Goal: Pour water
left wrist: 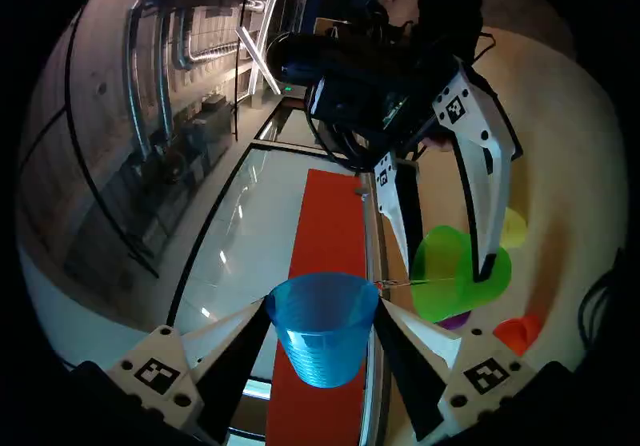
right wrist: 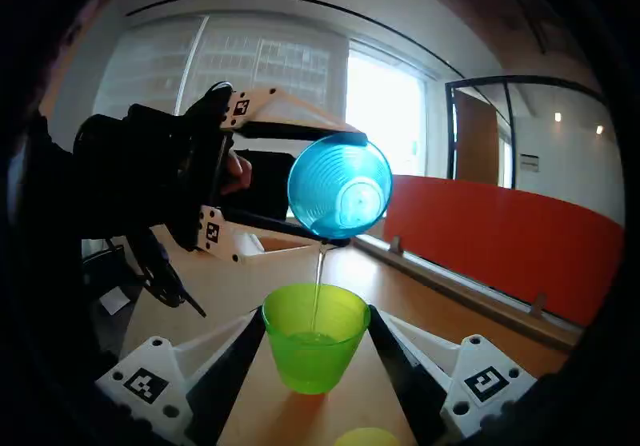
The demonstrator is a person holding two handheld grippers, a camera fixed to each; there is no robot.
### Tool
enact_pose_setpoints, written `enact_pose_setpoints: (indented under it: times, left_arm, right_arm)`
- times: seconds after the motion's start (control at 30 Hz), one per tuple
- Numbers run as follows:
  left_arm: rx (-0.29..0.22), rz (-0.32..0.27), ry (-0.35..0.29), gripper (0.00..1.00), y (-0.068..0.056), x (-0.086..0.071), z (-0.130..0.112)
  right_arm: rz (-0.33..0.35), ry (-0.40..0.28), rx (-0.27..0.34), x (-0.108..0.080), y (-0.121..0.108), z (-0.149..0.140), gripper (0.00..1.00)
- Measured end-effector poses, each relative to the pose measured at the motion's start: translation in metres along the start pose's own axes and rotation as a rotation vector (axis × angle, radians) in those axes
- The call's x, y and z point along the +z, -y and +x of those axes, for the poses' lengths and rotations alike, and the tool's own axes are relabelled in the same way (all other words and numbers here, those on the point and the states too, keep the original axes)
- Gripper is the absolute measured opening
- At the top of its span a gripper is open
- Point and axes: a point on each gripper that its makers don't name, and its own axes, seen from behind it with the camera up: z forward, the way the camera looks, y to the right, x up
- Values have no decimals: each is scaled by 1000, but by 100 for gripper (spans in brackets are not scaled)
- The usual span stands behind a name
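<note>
The left tongs [left wrist: 322,306] clamp the tipped blue cup [right wrist: 340,186] just above the upright green cup [right wrist: 314,354] clamped in the right tongs [right wrist: 316,318], so the thin water stream [right wrist: 319,278] drops straight in.

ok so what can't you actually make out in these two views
- Left gripper view: a purple object is mostly hidden behind the translucent green plastic cup.
- Left gripper view: an orange object sits small near the rim, shape unclear.
- Right gripper view: a yellow round thing is cut off by the bottom edge.
- Right gripper view: how full the tilted translucent blue plastic cup is cannot be told from its glossy inside.
</note>
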Motion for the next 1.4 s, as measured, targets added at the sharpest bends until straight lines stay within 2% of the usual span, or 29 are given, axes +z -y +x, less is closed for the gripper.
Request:
enact_pose_setpoints:
  times: [1.4]
  left_arm:
    - [102, 2, -3, 87, 8, 1, 4]
  right_arm:
    - [-3, 1, -6, 0, -2, 2, 94]
